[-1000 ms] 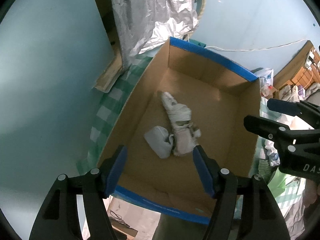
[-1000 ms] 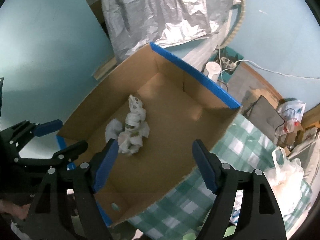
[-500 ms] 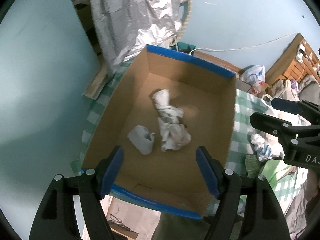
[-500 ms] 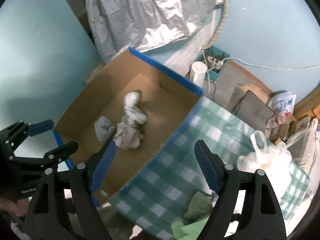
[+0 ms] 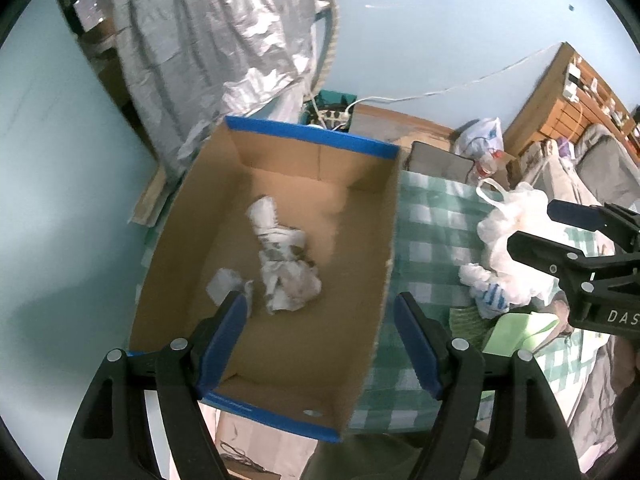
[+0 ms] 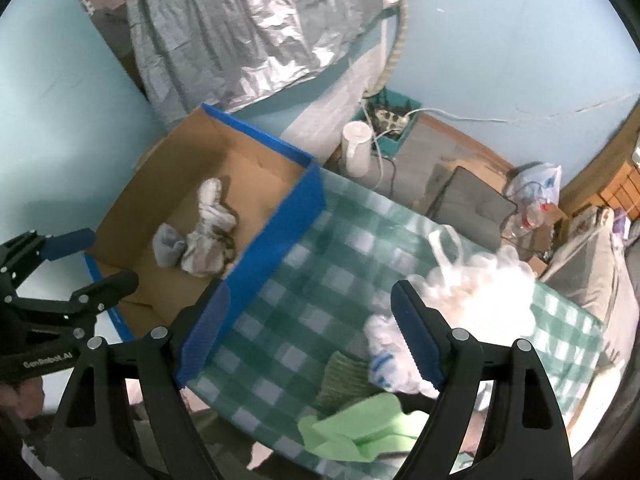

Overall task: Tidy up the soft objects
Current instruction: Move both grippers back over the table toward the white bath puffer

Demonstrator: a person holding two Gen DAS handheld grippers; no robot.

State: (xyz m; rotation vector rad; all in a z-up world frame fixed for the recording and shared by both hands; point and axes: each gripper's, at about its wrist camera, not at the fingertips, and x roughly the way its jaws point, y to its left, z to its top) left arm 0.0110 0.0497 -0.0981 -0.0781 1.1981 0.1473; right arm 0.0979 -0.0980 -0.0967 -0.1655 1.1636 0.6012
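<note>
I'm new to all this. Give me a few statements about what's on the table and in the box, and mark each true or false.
1. The cardboard box holds two bundles of soft cloth: a small grey sock and a bigger white bundle. True.
2. The right gripper is clamped on a sock. False: its fingers are spread with nothing between them.
3. A green cloth lies on the checked tablecloth. True.
4. The left gripper holds the white plastic bag. False: it is open over the box, and the bag sits on the tablecloth.
5. The box has red edges. False: the edging is blue.
</note>
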